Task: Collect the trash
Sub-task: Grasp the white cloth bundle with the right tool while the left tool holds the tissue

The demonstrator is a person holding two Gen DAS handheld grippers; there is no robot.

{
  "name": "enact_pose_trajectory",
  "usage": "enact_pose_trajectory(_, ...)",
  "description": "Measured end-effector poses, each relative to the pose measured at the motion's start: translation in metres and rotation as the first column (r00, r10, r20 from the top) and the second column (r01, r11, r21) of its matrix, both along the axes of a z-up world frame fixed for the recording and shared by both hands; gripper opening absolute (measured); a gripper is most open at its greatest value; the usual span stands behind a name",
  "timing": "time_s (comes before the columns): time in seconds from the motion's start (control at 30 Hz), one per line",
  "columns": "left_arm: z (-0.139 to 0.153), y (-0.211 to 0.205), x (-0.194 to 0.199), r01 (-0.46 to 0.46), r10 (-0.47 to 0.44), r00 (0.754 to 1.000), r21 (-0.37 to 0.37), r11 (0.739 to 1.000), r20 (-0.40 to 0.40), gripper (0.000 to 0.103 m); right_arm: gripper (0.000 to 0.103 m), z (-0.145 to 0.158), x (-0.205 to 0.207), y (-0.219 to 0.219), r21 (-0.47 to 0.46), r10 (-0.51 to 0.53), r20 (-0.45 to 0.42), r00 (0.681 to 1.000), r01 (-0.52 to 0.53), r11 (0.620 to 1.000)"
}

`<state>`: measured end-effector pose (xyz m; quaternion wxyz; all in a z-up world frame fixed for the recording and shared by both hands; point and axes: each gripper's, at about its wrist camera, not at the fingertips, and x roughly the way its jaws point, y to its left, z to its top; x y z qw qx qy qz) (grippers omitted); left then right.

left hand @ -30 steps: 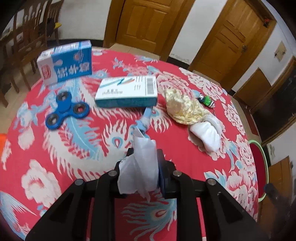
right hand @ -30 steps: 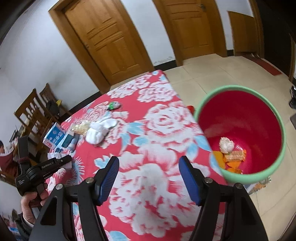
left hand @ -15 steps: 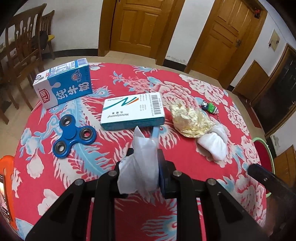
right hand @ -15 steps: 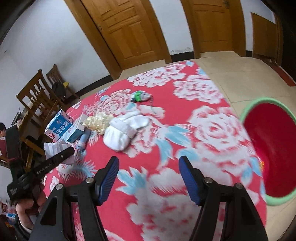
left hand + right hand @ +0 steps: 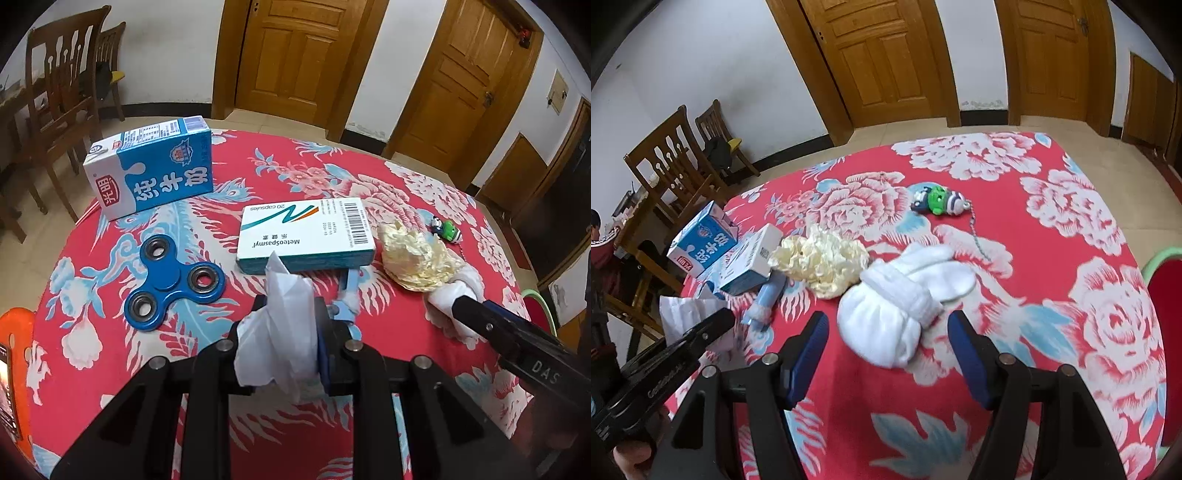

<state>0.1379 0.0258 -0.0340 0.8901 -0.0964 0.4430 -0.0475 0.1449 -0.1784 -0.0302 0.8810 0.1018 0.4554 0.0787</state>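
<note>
The left tongs (image 5: 286, 332) are clamped on a crumpled white tissue (image 5: 280, 325) above the desk (image 5: 388, 177). The right tongs (image 5: 886, 343) stand wide open and empty, with a rolled white sock (image 5: 897, 306) just beyond the gap at twelve o'clock. A yellow crumpled wrapper (image 5: 823, 262) lies at eleven o'clock of the sock, touching it.

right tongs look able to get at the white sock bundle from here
Probably yes. The right tongs are open, and the white sock bundle lies just ahead of their tips with only bare cloth between; the crumpled yellow wrapper sits behind it.
</note>
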Motion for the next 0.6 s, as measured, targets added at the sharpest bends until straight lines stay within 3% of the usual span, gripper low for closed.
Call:
enact_pose_trajectory(0.03, -0.001, 0.0, 0.0, 0.001, -0.001, 1.0, -0.003, 1.0, -0.001, 0.023, 0.069, -0.001, 0.001, 0.001, 0.0, 0.001, 0.002, 1.0, -0.001, 1.0)
enact_pose_trajectory(0.1, -0.001, 0.0, 0.0, 0.004, -0.004, 1.0, -0.006, 1.0, -0.002, 0.023, 0.056, -0.003, 0.003, 0.002, -0.002, 0.003, 0.002, 1.0, -0.003, 1.0)
enact_pose_trajectory(0.3, 0.002, -0.004, -0.002, 0.011, -0.011, 1.0, 0.003, 1.0, 0.002, 0.023, 0.033, -0.006, 0.001, -0.005, 0.02, -0.008, -0.002, 1.0, 0.008, 1.0)
enact_pose_trajectory(0.4, 0.008, -0.008, -0.007, 0.016, -0.016, 1.0, 0.008, 1.0, 0.008, 0.023, 0.026, -0.003, -0.007, -0.01, 0.038, -0.011, 0.0, 1.0, 0.011, 0.999)
enact_pose_trajectory(0.53, 0.016, -0.014, -0.017, 0.026, -0.027, 0.999, 0.012, 1.0, 0.022, 0.023, 0.025, 0.001, -0.02, -0.018, 0.111, -0.009, -0.02, 1.0, 0.011, 0.994)
enact_pose_trajectory(0.6, 0.022, -0.018, -0.023, 0.034, -0.035, 0.999, 0.014, 0.999, 0.031, 0.023, 0.025, 0.007, -0.03, -0.02, 0.102, -0.011, 0.001, 1.0, 0.011, 0.995)
